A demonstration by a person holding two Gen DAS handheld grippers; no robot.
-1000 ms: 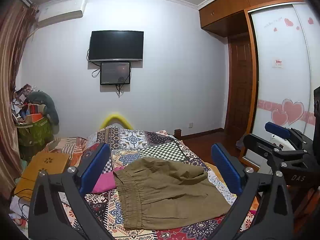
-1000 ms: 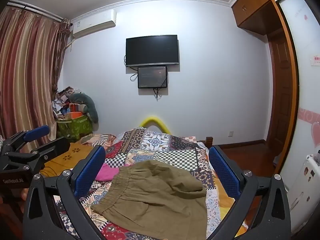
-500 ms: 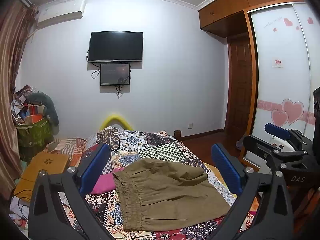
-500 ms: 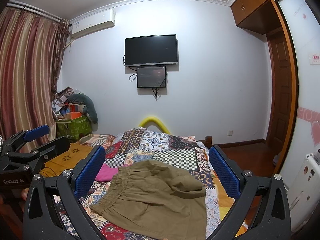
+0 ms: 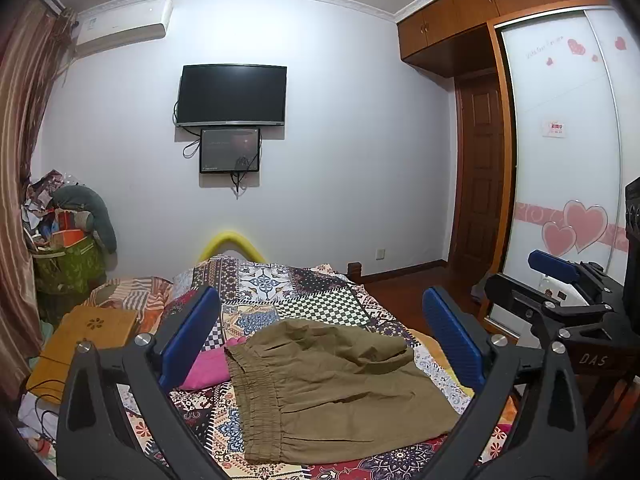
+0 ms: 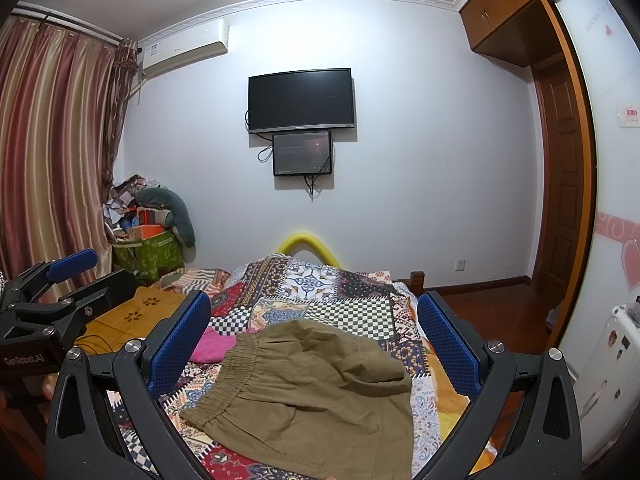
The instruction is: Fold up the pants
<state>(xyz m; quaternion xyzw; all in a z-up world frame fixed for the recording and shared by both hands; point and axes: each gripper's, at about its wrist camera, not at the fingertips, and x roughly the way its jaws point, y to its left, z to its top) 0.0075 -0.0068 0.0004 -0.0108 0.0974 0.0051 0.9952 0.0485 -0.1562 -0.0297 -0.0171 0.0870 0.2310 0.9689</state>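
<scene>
Both cameras have barely shifted; nothing on the bed moved. Pants point(image 5: 332, 392) lie bunched on the quilt point(image 5: 304, 296), clear of both tools. Left gripper point(image 5: 320, 344) and right gripper point(image 6: 314, 344) hang spread wide, 2 empty tools. Best pinch the waistband corners first.

My left gripper point(image 5: 320, 344) and right gripper point(image 6: 314, 342) are black angular frames with silver screws and blue textured pads point(image 6: 180, 340); white lettering on one body reads, I think, "GenRobot.AI".

above pants point(image 5: 336, 384): open air | left: pink cloth point(image 5: 208, 368) touching | right: bare quilt point(image 6: 428, 396)
</scene>
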